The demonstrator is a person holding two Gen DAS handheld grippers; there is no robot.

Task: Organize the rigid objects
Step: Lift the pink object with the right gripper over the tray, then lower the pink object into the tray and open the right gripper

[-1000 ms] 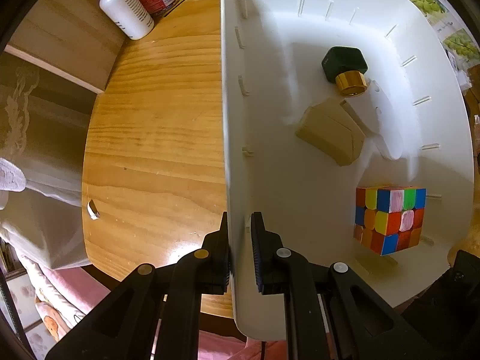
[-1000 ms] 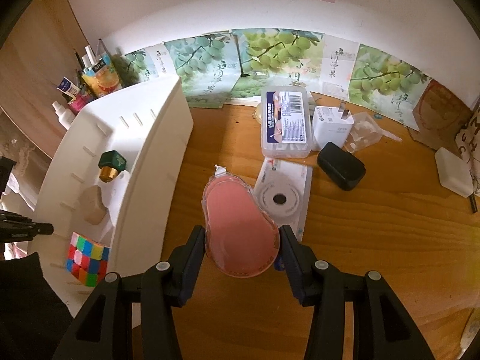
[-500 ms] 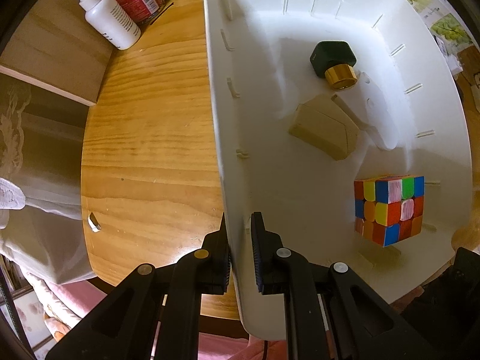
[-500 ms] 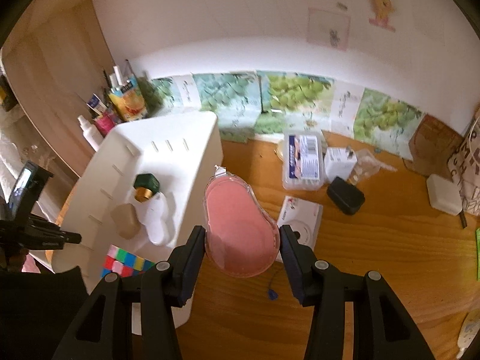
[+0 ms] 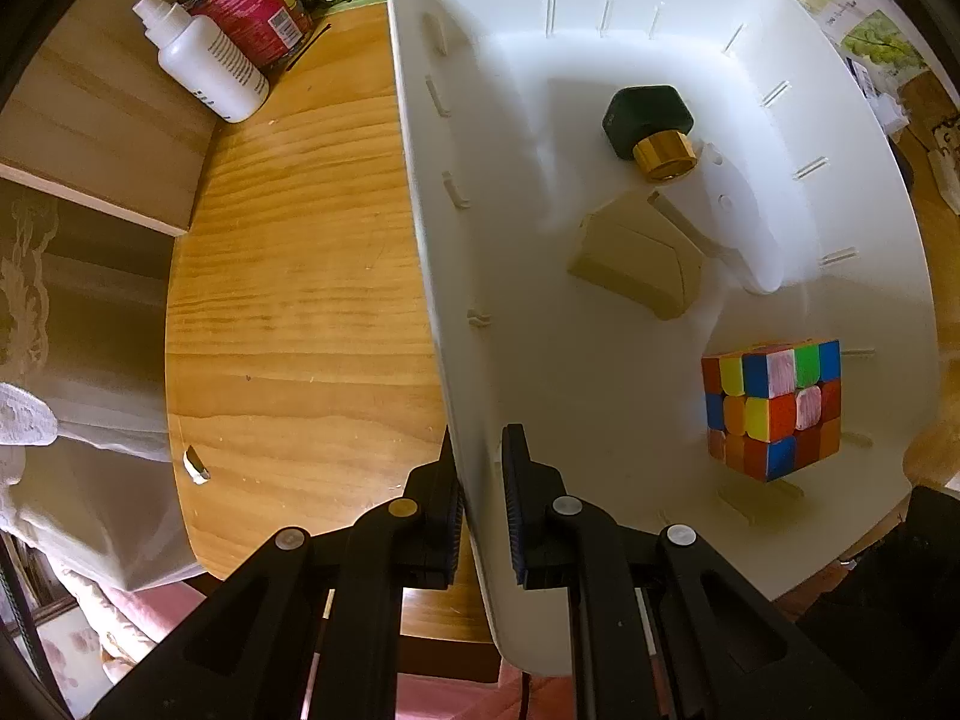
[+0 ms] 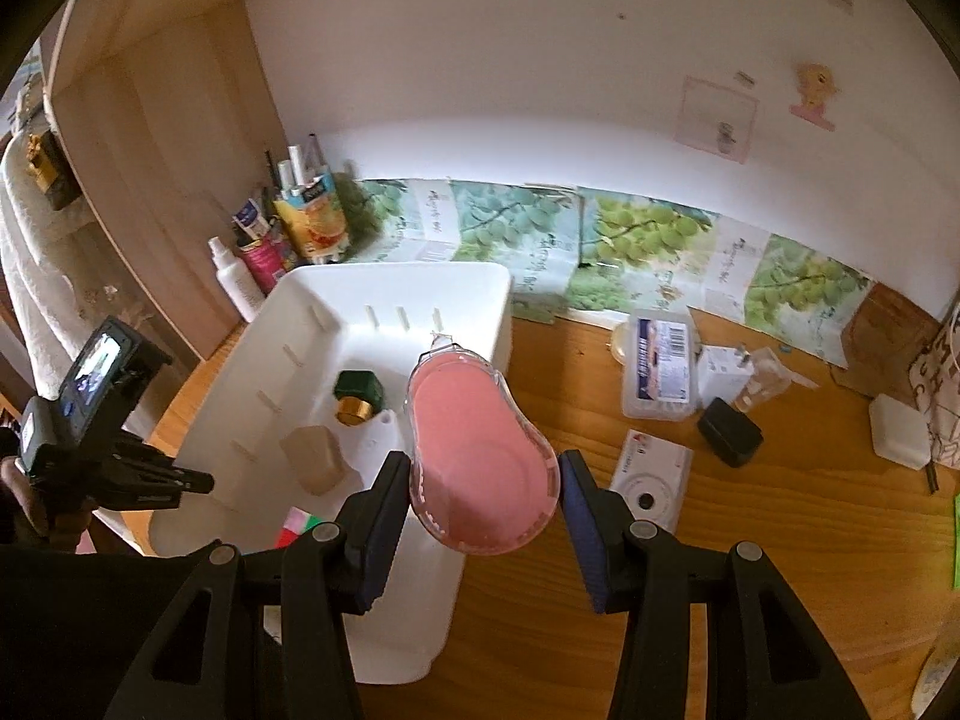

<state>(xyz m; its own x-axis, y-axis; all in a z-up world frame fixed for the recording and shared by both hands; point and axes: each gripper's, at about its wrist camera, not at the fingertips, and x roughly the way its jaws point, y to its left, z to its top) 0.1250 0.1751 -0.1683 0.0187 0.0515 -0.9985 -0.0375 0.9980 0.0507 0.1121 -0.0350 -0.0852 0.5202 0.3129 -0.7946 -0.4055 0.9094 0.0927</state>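
Observation:
My left gripper (image 5: pixel 480 474) is shut on the near left wall of the white bin (image 5: pixel 432 192). Inside lie a colour cube (image 5: pixel 771 408), a beige block (image 5: pixel 639 264), a green bottle with a gold cap (image 5: pixel 651 123) and a white piece (image 5: pixel 741 210). My right gripper (image 6: pixel 483 480) is shut on a pink pear-shaped case (image 6: pixel 477 450), held in the air over the right wall of the bin (image 6: pixel 372 294). The bottle (image 6: pixel 357 393) and the beige block (image 6: pixel 312 450) also show in the right wrist view.
A white spray bottle (image 5: pixel 204 69) and a red can (image 5: pixel 252 15) stand at the back left. Right of the bin, on the wooden table (image 6: pixel 780 540), lie a white camera (image 6: pixel 651 483), a black box (image 6: pixel 729 432), a clear labelled box (image 6: pixel 660 363) and a white charger (image 6: pixel 723 369).
My right gripper has risen and moved left with the pink case, from above the table to over the bin's right wall. The left gripper keeps its hold on the bin.

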